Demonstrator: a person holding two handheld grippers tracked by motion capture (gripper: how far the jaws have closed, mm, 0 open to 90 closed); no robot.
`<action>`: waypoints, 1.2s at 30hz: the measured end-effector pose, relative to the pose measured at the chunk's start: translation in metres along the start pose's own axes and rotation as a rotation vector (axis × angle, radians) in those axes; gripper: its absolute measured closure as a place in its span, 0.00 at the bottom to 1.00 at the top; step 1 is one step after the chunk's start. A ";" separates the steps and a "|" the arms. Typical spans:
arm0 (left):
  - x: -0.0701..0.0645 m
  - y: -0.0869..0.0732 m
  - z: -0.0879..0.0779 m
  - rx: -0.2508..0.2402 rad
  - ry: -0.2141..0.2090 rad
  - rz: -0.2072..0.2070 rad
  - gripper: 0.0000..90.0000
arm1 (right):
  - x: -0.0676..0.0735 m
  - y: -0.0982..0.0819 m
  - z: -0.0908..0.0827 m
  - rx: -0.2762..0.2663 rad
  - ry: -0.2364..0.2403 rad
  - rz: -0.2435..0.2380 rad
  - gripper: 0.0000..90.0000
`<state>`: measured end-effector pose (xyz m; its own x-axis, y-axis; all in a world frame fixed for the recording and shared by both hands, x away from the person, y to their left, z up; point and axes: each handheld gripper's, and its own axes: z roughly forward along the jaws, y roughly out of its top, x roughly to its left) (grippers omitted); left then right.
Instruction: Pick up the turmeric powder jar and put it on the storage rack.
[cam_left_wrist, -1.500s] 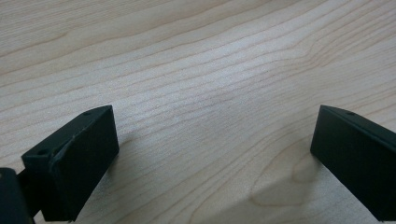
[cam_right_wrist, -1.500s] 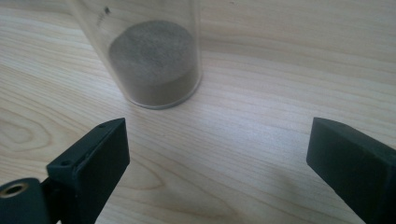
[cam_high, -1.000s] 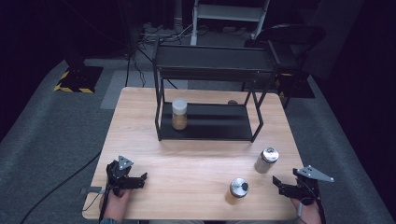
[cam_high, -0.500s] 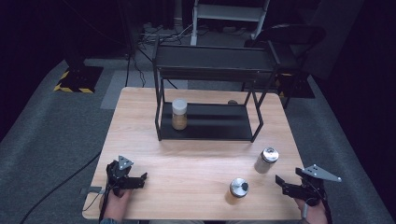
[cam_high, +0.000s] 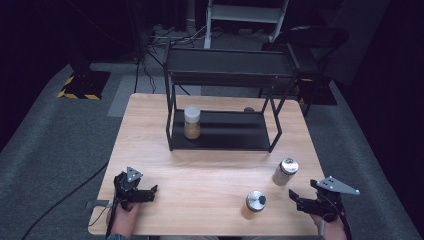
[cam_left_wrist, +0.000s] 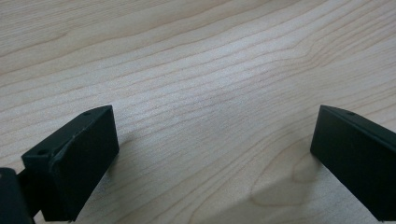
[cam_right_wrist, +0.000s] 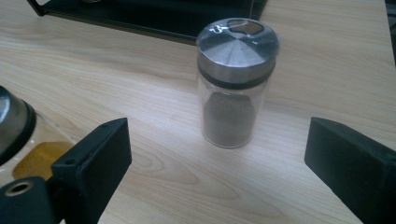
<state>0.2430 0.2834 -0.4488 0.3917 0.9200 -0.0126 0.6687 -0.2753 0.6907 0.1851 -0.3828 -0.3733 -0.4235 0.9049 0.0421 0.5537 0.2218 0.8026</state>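
Three jars: two (cam_high: 285, 171) (cam_high: 255, 203) on the table (cam_high: 210, 175), one (cam_high: 192, 122) on the rack (cam_high: 225, 131).

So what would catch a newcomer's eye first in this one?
Probably the black two-tier metal rack at the far side of the light wooden table, with a white-capped jar of brownish powder on its lower shelf. Next, two steel-lidded glass spice jars stand out near the right gripper: one with dark contents, one with yellowish contents.
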 end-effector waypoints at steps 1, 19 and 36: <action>0.000 0.000 0.000 0.000 0.000 0.000 0.01 | 0.001 0.000 0.000 -0.003 0.004 -0.002 0.08; 0.000 0.000 0.000 0.001 0.001 -0.002 0.01 | 0.029 0.012 -0.002 0.001 0.093 -0.074 0.08; 0.000 0.000 0.000 0.001 0.001 -0.002 0.01 | 0.061 0.019 -0.002 -0.011 0.158 -0.125 0.08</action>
<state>0.2429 0.2835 -0.4486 0.3897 0.9209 -0.0132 0.6702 -0.2737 0.6899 0.1687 -0.3241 -0.3542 -0.5962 0.8021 0.0334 0.4823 0.3246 0.8136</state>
